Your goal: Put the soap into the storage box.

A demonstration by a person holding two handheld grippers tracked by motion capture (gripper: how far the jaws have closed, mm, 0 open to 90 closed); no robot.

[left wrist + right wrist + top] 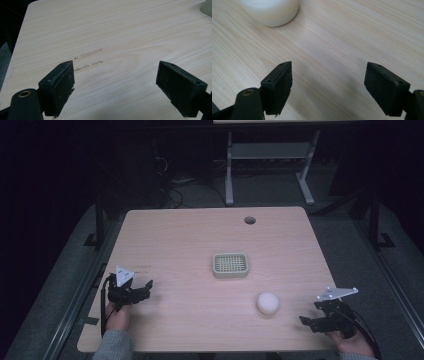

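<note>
Right claw (312, 322) sits near the table's right front corner with its jaws spread wide and nothing between them; in its own view the two black pads (279, 87) frame bare wood, and the white ball (270, 11) lies just beyond, off to the left of the gap. From above, the ball (268, 303) rests on the table (190, 235) to the left of that claw and a little farther out, apart from it. The step in hand looks like a reach for the ball. To do it well, I would swing the claw left until the ball sits midway between the pads, keep the jaws level and low so they meet its widest part, and close slowly: a round, smooth thing will likely squirt out if pinched high or off-centre.

Left claw (142, 290) hovers near the left front edge, also wide open and empty, its pads (61, 86) over wood marked by a few pale scuffs (88, 58).

The ball looks matte, white and softly rounded; whether it is firm or squashy cannot be told. Beyond it, near the table's middle, stands a small tray (230, 265), pale greenish, square with rounded corners and a gridded floor, probably plastic. The table is light wood-grain laminate with rounded corners and a cable hole (249, 220) at the far side.
</note>
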